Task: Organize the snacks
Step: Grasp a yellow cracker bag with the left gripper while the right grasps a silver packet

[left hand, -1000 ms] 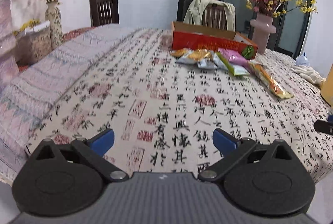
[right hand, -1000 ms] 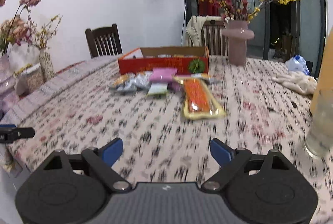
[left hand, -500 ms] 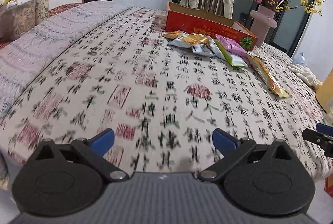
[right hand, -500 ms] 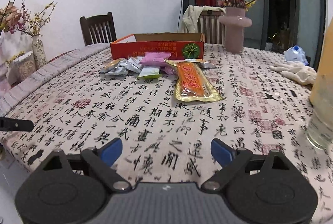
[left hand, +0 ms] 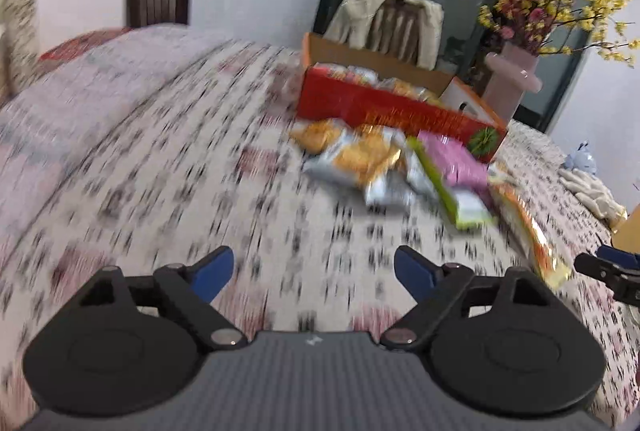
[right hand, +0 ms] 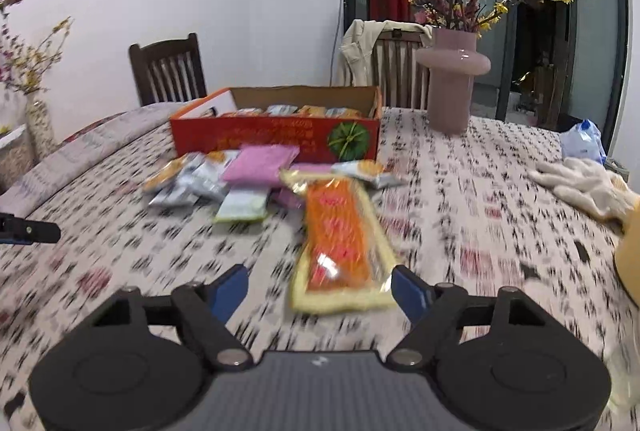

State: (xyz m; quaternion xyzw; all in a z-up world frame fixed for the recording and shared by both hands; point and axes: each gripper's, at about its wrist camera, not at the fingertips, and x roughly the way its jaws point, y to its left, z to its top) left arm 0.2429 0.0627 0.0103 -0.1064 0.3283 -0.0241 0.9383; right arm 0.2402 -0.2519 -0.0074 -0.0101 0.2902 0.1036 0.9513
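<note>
A red cardboard box (right hand: pixel 276 139) with several snack packets inside stands mid-table; it also shows in the left wrist view (left hand: pixel 384 107). Loose packets lie in front of it: a pink packet (right hand: pixel 260 165), silver-orange packets (left hand: pixel 360 155), a green-edged packet (left hand: pixel 452 187) and a long orange packet (right hand: pixel 340 239). My right gripper (right hand: pixel 320 291) is open and empty, just short of the long orange packet's near end. My left gripper (left hand: pixel 314 269) is open and empty above the cloth, short of the pile. The right gripper's tip (left hand: pixel 608 265) shows at the left view's right edge.
A pink vase (right hand: pixel 452 79) with flowers stands behind the box. White gloves (right hand: pixel 580 183) and a yellow container (right hand: pixel 630 255) are at the right. Wooden chairs (right hand: pixel 168 71) stand beyond the table. Another vase (left hand: pixel 16 27) is at far left.
Both grippers have moved forward over the table toward the snack pile and stay open. The right one now has the long orange packet close in front.
</note>
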